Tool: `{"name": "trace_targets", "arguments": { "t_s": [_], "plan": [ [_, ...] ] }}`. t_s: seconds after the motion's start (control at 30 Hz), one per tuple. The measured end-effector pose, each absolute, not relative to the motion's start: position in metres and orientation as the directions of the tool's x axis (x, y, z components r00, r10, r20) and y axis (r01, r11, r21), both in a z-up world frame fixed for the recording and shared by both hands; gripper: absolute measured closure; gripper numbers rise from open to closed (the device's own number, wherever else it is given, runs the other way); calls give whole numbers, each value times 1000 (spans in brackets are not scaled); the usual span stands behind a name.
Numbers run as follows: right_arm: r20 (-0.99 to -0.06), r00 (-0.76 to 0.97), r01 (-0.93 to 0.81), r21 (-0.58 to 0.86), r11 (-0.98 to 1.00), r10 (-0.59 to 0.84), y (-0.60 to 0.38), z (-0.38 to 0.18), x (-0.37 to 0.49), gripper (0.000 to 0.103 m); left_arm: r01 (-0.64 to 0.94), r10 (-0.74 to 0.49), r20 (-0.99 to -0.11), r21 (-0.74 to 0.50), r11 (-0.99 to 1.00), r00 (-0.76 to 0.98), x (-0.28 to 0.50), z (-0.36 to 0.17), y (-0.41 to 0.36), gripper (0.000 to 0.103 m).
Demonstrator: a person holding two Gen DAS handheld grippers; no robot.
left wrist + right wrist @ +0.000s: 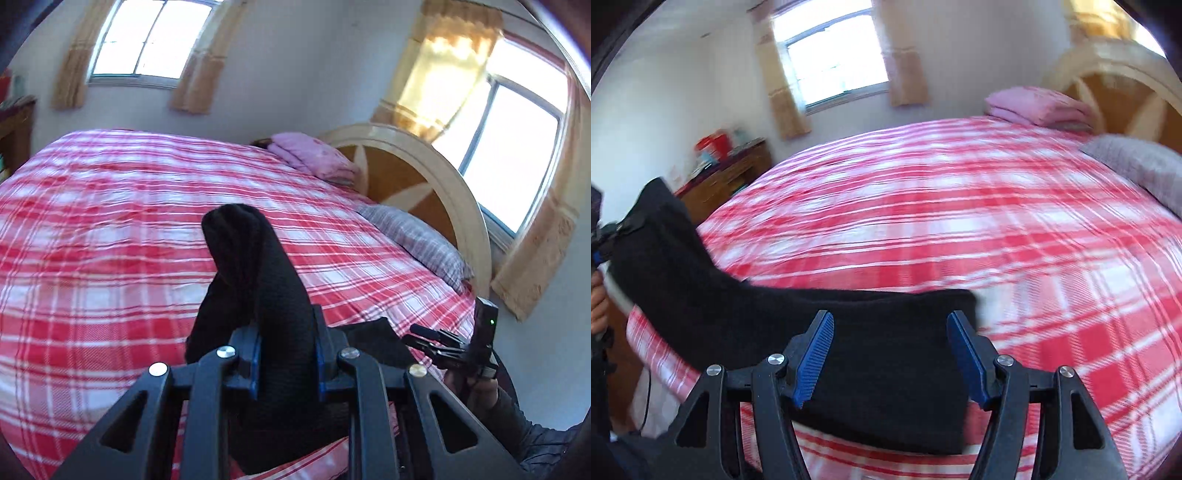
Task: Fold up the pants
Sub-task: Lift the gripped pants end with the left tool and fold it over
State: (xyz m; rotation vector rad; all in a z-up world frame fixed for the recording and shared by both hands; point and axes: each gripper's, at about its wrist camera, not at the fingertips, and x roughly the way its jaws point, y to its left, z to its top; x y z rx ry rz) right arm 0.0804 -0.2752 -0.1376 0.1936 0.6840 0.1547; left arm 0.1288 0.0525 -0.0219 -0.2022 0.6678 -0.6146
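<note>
- My left gripper [286, 354]: jaws narrow, clamped on a bunched fold of the black pants [258, 280]; the pinched cloth stands up between my blue pads [255, 356] and leans toward the far left.
- My right gripper [890, 354]: jaws wide apart, nothing between the two blue pads [814, 356]; the pants [879, 369] lie just beyond and beneath them, contact not discernible.
- Pants, one pair: from the right wrist camera the long axis runs left to right along the near edge of the bed [960, 221], the left end lifted toward my left gripper [602, 240], the right end flat on the red-and-white plaid cover.
- Bed, far right: one folded pink blanket [314, 155], one grey striped pillow [417, 240], one arched headboard [424, 158].
- Room: two curtained windows [151, 37], one wooden cabinet [727, 177] at far left.
</note>
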Motion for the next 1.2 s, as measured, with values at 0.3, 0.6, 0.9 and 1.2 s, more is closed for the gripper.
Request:
{"name": "trace_targets", "arguments": {
  "t_s": [0.3,0.6,0.9,1.2],
  "plan": [
    [-628,768,105,317,943,126,-342,-151,84,38,561,-601,-617,-293,775,508,145,-35,-44,81],
    [-636,762,133,337,932,121,-355,-157,91,37,640,-575,-718,-237,731,392,147,-74,-134,81],
    [-651,747,127,338,933,134,-350,-166,96,37,701,-537,-775,-177,691,333,134,-109,-203,81],
    [-658,742,147,347,926,128,-356,-172,98,37,711,-446,-783,-6,703,434,122,-129,-231,73]
  ]
}}
